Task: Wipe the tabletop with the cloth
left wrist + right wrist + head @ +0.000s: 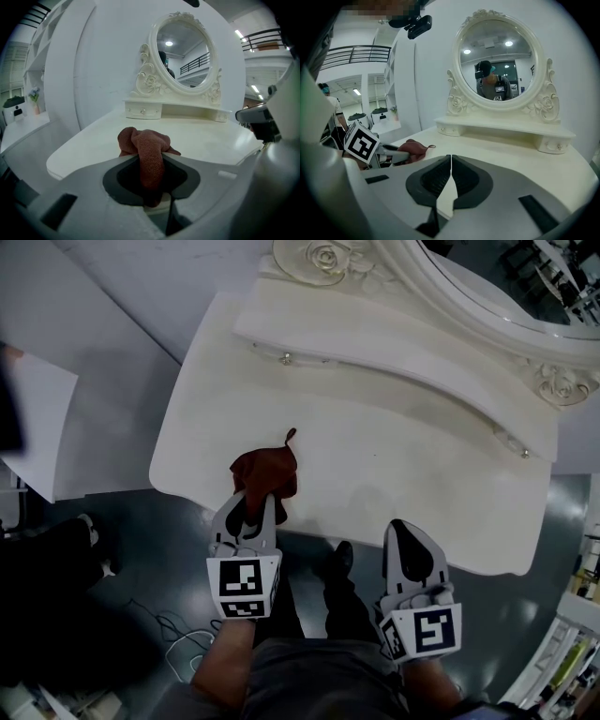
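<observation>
A dark red cloth point(264, 472) lies bunched on the near left part of the white dressing tabletop point(394, 465). My left gripper point(259, 507) is shut on the cloth's near end; in the left gripper view the cloth point(147, 150) runs down between the jaws. My right gripper point(405, 542) hangs at the table's near edge, right of the cloth, shut with nothing in it point(450, 176). From the right gripper view the cloth point(415, 149) and the left gripper point(389, 152) show at the left.
An oval mirror point(185, 56) in an ornate frame stands at the table's back on a low shelf point(375, 343) with small drawers. A white wall panel point(37, 418) is at the left. The person's legs point(328, 606) and dark floor are below the table edge.
</observation>
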`<state>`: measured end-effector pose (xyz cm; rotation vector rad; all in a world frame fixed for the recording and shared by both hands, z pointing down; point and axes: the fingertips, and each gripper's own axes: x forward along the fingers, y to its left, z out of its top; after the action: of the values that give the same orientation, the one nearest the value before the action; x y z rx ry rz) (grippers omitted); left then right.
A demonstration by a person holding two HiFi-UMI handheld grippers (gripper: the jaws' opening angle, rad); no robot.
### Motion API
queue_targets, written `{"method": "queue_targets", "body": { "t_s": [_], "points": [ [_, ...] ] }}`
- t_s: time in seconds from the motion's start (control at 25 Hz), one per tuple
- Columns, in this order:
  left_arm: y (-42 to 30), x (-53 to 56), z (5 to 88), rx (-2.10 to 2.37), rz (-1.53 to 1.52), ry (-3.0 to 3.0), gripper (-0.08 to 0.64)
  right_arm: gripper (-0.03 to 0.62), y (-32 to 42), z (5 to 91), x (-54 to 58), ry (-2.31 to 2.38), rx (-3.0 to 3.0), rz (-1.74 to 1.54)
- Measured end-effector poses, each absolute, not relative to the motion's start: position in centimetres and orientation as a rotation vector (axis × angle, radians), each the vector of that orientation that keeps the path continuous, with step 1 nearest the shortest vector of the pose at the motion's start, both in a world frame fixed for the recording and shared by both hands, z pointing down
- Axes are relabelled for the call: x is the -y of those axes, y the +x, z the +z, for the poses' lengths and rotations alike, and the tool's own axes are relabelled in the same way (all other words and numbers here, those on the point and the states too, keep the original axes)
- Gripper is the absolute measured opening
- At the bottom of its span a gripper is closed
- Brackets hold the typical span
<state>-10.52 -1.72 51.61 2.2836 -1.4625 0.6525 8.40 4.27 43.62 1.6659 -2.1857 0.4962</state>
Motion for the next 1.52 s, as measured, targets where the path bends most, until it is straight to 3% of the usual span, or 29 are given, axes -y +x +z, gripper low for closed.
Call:
{"method": "queue_targets", "body": {
  "t_s": [1.52],
  "points": [
    [-31.7, 6.1, 52.0, 1.576, 0.679, 2.179, 0.097, 0.015, -10.9, 43.6, 2.1, 1.569, 2.273, 0.484]
  ]
}}
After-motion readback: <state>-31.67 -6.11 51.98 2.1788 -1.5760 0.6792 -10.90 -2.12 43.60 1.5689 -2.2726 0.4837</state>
